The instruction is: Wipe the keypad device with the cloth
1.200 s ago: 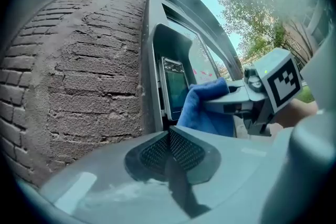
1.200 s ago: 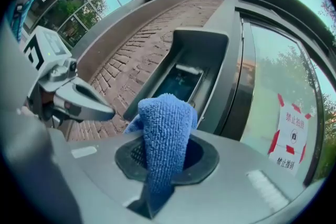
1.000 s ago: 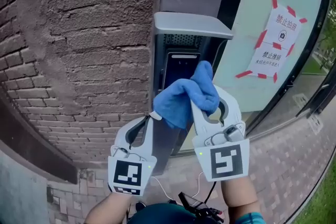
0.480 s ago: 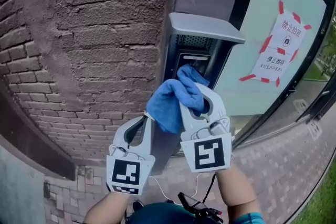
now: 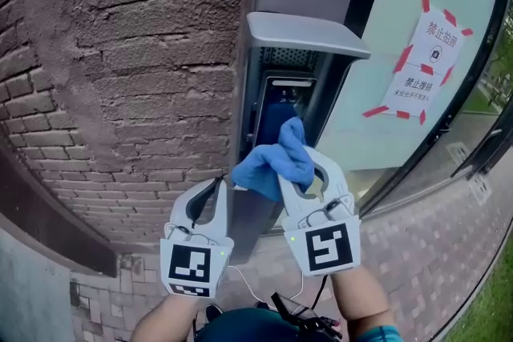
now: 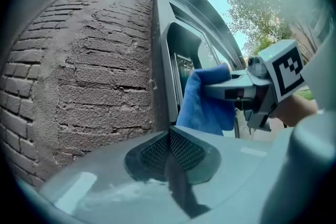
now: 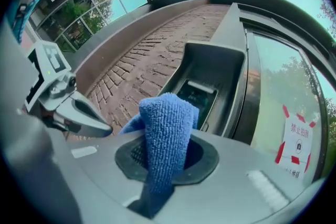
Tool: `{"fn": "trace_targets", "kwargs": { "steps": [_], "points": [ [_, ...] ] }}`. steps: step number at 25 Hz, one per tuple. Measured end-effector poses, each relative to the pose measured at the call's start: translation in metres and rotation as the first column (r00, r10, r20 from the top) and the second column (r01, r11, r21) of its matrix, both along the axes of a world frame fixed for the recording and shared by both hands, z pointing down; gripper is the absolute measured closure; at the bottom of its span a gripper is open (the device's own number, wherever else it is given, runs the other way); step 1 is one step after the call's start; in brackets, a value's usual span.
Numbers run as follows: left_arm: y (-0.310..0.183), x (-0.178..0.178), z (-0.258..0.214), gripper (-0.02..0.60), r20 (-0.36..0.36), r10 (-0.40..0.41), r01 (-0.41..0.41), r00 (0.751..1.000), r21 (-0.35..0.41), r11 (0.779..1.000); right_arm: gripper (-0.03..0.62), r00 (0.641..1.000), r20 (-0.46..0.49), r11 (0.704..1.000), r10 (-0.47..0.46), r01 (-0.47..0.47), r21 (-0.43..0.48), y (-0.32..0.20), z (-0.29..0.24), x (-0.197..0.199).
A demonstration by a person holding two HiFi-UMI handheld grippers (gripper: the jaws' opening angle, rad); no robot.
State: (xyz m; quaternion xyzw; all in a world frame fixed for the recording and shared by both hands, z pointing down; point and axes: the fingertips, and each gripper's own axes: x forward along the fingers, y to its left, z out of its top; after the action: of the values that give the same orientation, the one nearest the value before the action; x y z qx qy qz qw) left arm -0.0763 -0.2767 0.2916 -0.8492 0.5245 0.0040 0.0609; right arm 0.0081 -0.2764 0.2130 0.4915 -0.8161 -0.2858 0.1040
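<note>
The keypad device (image 5: 282, 96) is a dark panel set in a grey post under a metal hood (image 5: 304, 32). My right gripper (image 5: 298, 172) is shut on a blue cloth (image 5: 275, 160), whose upper fold lies over the panel's lower part; whether it touches the panel does not show. In the right gripper view the cloth (image 7: 165, 131) sticks up between the jaws, in front of the keypad device (image 7: 197, 96). My left gripper (image 5: 220, 187) is shut and holds nothing, just left of the cloth and below the post. From the left gripper view the cloth (image 6: 202, 105) hangs in front of the keypad device (image 6: 184, 68).
A rough brick wall (image 5: 128, 68) fills the left side. Right of the post is a glass pane (image 5: 377, 92) with a paper notice (image 5: 421, 64) fixed by red tape. Brick paving (image 5: 433, 252) lies below.
My right gripper and the cloth have come down from the panel's upper part to its lower part, baring the screen. The left gripper has hardly moved.
</note>
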Motion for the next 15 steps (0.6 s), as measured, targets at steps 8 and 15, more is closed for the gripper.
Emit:
{"fn": "trace_targets", "kwargs": {
  "steps": [8,15],
  "points": [
    [0.004,-0.014,-0.008,0.588,-0.015,-0.023,0.024,1.000,0.013,1.000,0.551,1.000,-0.011,0.986,-0.008,0.009,0.168,0.007,-0.086,-0.021],
    [0.005,-0.024,-0.006,0.588,-0.017,-0.040,0.040,0.999,0.003,0.999,0.551,0.997,-0.056,0.993,-0.045,0.051,0.106,-0.007,-0.060,-0.043]
  ]
}}
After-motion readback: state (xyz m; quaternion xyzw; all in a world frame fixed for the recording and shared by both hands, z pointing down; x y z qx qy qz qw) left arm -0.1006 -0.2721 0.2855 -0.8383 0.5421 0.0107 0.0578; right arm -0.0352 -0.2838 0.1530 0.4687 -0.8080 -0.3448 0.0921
